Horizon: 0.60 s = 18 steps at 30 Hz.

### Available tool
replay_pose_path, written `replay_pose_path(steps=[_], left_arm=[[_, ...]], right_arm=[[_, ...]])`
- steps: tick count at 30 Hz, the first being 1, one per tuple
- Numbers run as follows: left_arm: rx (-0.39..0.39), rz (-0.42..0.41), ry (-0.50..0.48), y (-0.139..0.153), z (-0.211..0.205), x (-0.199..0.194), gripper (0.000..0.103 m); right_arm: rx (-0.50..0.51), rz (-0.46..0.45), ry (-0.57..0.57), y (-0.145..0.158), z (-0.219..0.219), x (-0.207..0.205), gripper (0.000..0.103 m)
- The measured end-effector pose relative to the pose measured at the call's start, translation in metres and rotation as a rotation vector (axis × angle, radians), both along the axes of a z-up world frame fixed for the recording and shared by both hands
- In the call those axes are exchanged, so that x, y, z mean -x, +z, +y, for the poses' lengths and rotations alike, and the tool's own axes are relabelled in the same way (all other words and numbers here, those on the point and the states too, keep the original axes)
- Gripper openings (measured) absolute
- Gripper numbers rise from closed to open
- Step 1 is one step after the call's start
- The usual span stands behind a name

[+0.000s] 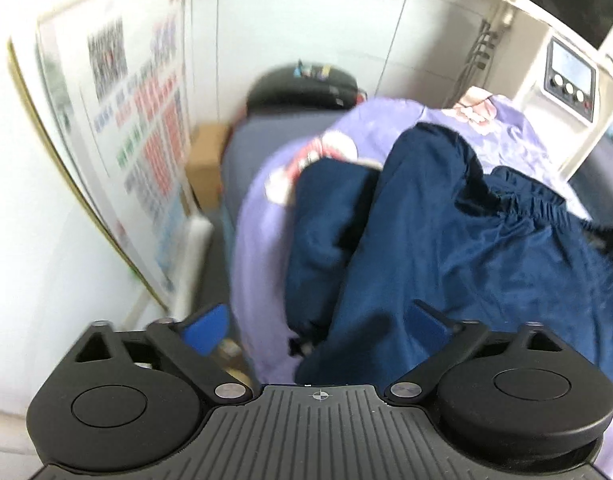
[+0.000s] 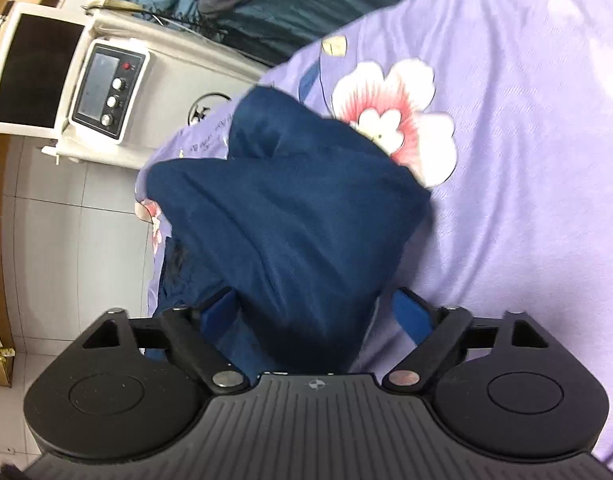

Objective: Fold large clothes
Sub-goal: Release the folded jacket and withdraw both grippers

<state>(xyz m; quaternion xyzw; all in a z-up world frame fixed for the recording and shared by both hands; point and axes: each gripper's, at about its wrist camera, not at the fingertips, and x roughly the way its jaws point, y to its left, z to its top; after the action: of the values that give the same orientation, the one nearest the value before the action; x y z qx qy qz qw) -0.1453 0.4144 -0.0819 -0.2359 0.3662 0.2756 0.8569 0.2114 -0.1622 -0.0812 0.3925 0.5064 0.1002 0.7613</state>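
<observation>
The navy garment (image 2: 282, 216) is seen running straight ahead along the bed (image 2: 526, 160) from the right gripper (image 2: 318, 320), bunched between its parted jaws (whether clamped cannot be told), with the left gripper (image 1: 318, 328) spread beside it.

Navy blue garment (image 2: 290, 216), lilac flower-print bedsheet (image 2: 526, 160), blue-padded black claw (image 2: 314, 316)

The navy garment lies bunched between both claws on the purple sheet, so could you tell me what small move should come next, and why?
Probably close the right claw on the navy garment. Its fingers stand apart with the cloth heaped between them, so it looks placed to pinch. The left claw is open too, with cloth over only one finger. The garment is still crumpled on the sheet, so it needs lifting and spreading first.
</observation>
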Motion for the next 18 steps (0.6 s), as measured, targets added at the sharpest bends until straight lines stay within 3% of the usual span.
replay_pose_path(steps=[2, 4, 7, 9, 14, 18], left_arm=[[-0.009, 0.035, -0.017, 0.004, -0.007, -0.005, 0.103], [0.032, 0.079, -0.040, 0.004, -0.014, -0.012, 0.103], [0.060, 0.117, -0.087, 0.000, -0.037, -0.019, 0.103], [0.024, 0.150, -0.130, -0.001, -0.060, -0.026, 0.103], [-0.104, 0.237, -0.310, 0.010, -0.122, -0.052, 0.103], [-0.176, 0.308, -0.382, 0.028, -0.146, -0.069, 0.103]], right_arm=[[-0.008, -0.013, -0.025, 0.005, -0.008, 0.006, 0.093], [-0.001, 0.000, -0.049, 0.007, -0.018, 0.015, 0.093], [0.110, -0.002, -0.024, 0.012, -0.020, 0.029, 0.093], [0.239, -0.012, 0.054, 0.020, -0.007, 0.039, 0.093], [0.550, -0.114, 0.368, 0.038, 0.063, 0.076, 0.097], [0.679, -0.179, 0.584, 0.052, 0.122, 0.099, 0.097]])
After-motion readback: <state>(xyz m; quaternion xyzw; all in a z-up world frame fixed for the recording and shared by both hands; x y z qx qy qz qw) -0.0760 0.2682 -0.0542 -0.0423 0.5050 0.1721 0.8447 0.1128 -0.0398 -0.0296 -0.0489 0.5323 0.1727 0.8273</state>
